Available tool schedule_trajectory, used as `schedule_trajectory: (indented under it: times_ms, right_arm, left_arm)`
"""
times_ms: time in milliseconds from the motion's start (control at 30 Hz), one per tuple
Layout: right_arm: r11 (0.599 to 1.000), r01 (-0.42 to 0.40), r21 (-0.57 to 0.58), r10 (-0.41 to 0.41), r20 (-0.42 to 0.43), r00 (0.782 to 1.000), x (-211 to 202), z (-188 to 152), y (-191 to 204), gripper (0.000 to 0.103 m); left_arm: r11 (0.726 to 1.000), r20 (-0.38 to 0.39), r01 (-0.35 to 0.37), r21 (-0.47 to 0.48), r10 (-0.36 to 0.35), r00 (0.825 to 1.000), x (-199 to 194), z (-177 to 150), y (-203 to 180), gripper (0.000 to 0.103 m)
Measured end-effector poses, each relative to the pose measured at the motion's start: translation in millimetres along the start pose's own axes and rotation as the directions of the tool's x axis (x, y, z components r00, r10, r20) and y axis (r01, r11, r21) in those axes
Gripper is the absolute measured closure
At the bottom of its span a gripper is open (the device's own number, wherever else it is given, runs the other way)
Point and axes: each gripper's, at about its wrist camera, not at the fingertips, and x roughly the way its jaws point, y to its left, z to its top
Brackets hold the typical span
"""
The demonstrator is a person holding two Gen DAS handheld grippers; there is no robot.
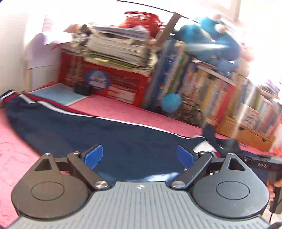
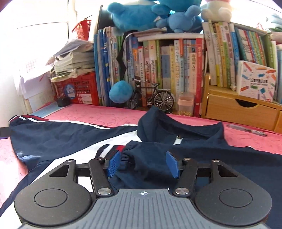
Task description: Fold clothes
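A navy jacket with white and red stripes lies spread on the pink cover. My left gripper hovers over its long sleeve, jaws open wide with nothing between the blue pads. In the right wrist view the jacket shows its raised collar and a striped cuff folded onto the body. My right gripper stands open just above the bunched navy cloth by that cuff, and the pads do not press on it. The left view is blurred.
Along the far edge stand a red crate under stacked papers, rows of books, blue plush toys, a model bicycle and a wooden drawer box. A pen lies on the pink cover.
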Motion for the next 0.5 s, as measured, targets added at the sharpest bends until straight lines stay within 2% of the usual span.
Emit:
schedule_trajectory:
  times_ms: [67,133,200,300,367,433,467,500]
  right_arm:
    - [1.0,0.002,-0.003,-0.003,-0.05,0.999,24.2,-3.4,11.6,0.045]
    - [0.999,0.033,-0.02,-0.035,-0.083,0.996,38.1,-15.7,19.4,0.041]
    - [0.999,0.035,-0.002,-0.035,-0.071,0.997,36.5,-16.5,17.0,0.035]
    - [0.999,0.041,0.011,-0.04,-0.072,0.997,35.5,-20.9,14.9,0.031]
    - [0.999,0.048,0.011,-0.047,-0.075,0.996,35.4,-20.6,15.0,0.029]
    - [0.998,0.055,0.011,-0.054,-0.078,0.995,35.3,-20.4,15.1,0.026]
    - [0.998,0.059,0.011,-0.058,-0.079,0.995,35.3,-20.2,15.2,0.025]
    - [0.998,0.062,0.01,-0.061,-0.081,0.995,35.2,-20.1,15.2,0.024]
  left_arm:
    - [0.982,-0.008,-0.137,-0.133,0.137,0.991,4.7,7.6,43.3,0.011]
    - [0.932,-0.036,-0.237,-0.273,0.236,0.971,12.6,12.8,91.6,0.011]
    - [0.891,-0.068,-0.283,-0.355,0.277,0.958,22.8,17.9,118.7,0.012]
    - [0.842,-0.023,-0.291,-0.454,0.316,0.948,35.3,27.7,146.7,0.012]
    - [0.82,0.01,-0.291,-0.493,0.34,0.94,46.0,34.3,157.2,0.012]
    - [0.813,0.032,-0.316,-0.488,0.379,0.925,54.7,39.0,162.8,0.012]
    - [0.81,0.043,-0.329,-0.485,0.398,0.916,59.1,41.4,165.5,0.016]
    - [0.808,0.029,-0.374,-0.454,0.434,0.901,65.9,45.1,163.8,0.033]
